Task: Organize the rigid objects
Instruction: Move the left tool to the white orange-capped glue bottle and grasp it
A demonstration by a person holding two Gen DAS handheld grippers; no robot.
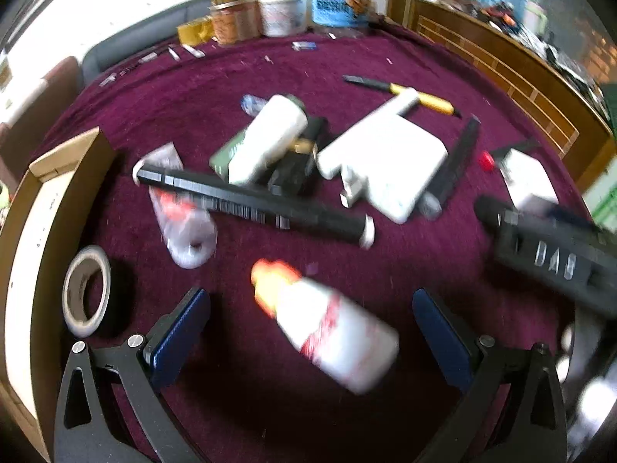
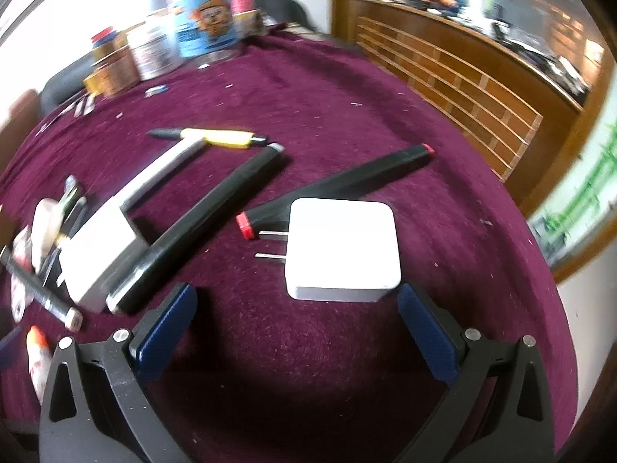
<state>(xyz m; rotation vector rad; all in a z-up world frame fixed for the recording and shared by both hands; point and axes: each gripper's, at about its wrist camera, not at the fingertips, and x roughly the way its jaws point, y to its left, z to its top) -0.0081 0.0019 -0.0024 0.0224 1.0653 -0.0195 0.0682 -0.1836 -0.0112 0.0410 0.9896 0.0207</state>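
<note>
My left gripper (image 1: 310,310) is open, and a white glue bottle with an orange tip (image 1: 327,324) lies on the purple cloth between its fingers, untouched. Beyond it lie a long black marker (image 1: 250,200), a white charger (image 1: 385,166) and a white tube (image 1: 270,139). My right gripper (image 2: 297,308) is open, just short of a white plug adapter (image 2: 343,249) whose two prongs point left. A black marker with red caps (image 2: 335,189) lies behind the adapter. The right gripper's body shows at the right in the left wrist view (image 1: 555,254).
A cardboard box (image 1: 42,208) stands at the left edge, with a tape roll (image 1: 86,289) beside it. Jars and tubs (image 2: 185,38) stand at the table's far edge. A yellow-and-black knife (image 2: 216,137), another black marker (image 2: 204,223) and a second white charger (image 2: 100,254) lie mid-table.
</note>
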